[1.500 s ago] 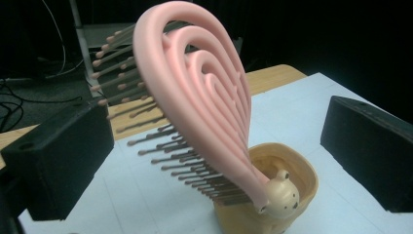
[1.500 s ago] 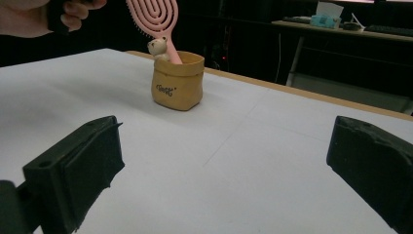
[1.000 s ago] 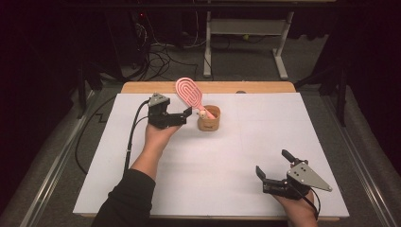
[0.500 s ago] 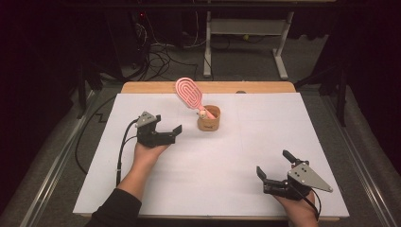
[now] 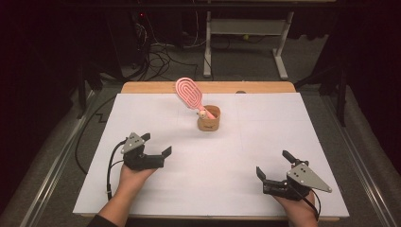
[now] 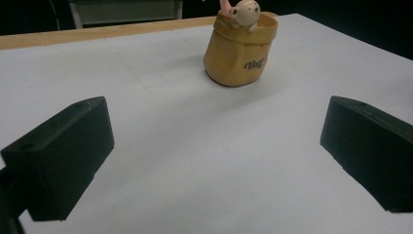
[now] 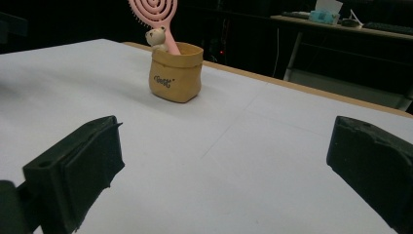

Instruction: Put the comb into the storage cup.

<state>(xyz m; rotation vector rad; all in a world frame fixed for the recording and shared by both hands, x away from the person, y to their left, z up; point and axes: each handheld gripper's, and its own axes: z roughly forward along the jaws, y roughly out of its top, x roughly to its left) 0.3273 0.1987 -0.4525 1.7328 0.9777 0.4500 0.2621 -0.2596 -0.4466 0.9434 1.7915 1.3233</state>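
Judging from how things lie, the work looks finished or nearly so; the pink brush [image 5: 189,93] stands handle-down in the tan pouch [image 5: 209,119], leaning over its rim, with a small bear figure [image 7: 156,35] tucked beside the handle; the pouch sits ahead of both tools and well apart from each, upright on the white tabletop [image 5: 227,156]; the left tool [image 5: 155,145] rests low near the person's edge, its jaws spread wide and holding nothing; the right tool [image 5: 273,164] sits likewise near that edge, jaws parted and empty; in each gripper view the pouch shows beyond the gap between the jaws; nothing seems left to place, unless the leaning brush wants straightening.
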